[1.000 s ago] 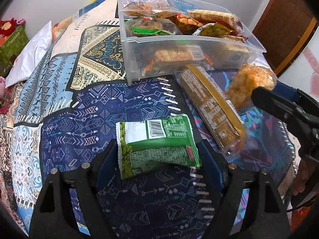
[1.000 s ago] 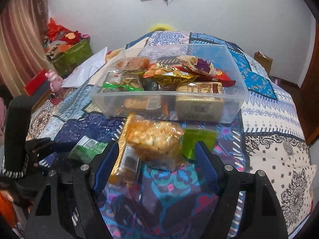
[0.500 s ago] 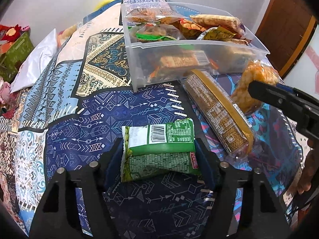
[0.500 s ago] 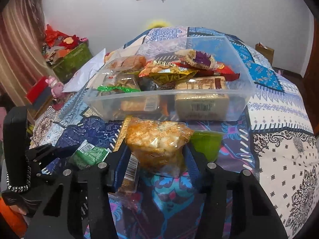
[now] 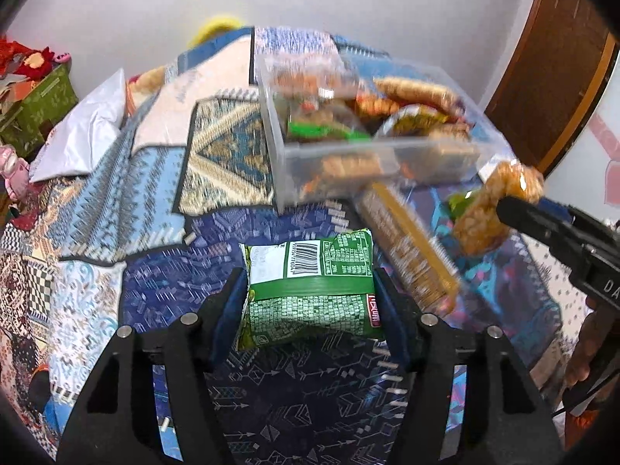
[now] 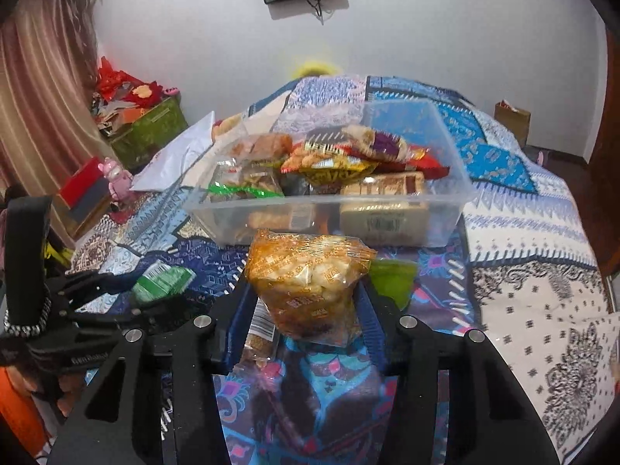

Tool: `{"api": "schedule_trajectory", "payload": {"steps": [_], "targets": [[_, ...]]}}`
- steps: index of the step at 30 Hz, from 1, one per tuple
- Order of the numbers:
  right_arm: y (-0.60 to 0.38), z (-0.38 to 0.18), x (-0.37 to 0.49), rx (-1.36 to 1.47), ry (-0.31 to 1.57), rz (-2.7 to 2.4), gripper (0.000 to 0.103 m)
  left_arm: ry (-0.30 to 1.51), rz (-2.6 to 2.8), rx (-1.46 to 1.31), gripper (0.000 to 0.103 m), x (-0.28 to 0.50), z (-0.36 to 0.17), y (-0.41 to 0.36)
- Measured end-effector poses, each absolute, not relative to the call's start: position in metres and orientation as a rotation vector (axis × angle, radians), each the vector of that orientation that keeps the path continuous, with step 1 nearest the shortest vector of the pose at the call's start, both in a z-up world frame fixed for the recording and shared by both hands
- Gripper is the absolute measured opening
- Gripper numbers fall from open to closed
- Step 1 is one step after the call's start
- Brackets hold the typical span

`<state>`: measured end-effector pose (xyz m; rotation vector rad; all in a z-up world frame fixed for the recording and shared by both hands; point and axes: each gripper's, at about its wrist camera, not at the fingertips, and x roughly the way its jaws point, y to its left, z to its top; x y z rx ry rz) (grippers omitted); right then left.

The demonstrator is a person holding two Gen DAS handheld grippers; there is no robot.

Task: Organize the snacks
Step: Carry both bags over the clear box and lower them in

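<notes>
My left gripper (image 5: 310,302) is shut on a green snack packet (image 5: 310,286) and holds it lifted above the patterned bedspread. My right gripper (image 6: 304,306) is shut on a clear bag of orange puffed snacks (image 6: 306,283), also lifted. A clear plastic bin (image 6: 445,209) full of snack packs sits beyond both grippers; it also shows in the left wrist view (image 5: 283,178). A long biscuit pack (image 5: 407,248) lies on the bed between the grippers. A small green packet (image 6: 391,279) lies in front of the bin.
The patterned bedspread (image 6: 523,271) covers the bed. A white pillow (image 5: 85,135) lies at the left. A green box of red items (image 6: 147,128) and a pink toy (image 6: 116,182) stand beside the bed. A brown door (image 5: 550,77) is at the right.
Both grippers closed on their packets and lifted them off the bed, toward the bin. The left wrist view is blurred with motion.
</notes>
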<state>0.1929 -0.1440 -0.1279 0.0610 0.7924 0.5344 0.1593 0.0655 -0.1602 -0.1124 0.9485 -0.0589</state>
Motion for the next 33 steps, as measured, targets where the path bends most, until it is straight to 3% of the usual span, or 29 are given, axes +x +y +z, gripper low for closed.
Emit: {"api": "schedule_trajectory", "payload": {"steps": [17, 33], "targets": [[-0.184, -0.092, 0.226, 0.110, 0.681, 0.445, 0.047, 0.833, -0.080, -0.134, 0.063, 0.207, -0.109, 0.058], [-0.182, -0.085, 0.304, 0.115, 0.663, 0.425, 0.045, 0.871, -0.079, -0.129, 0.063, 0.273, -0.139, 0.049]]}}
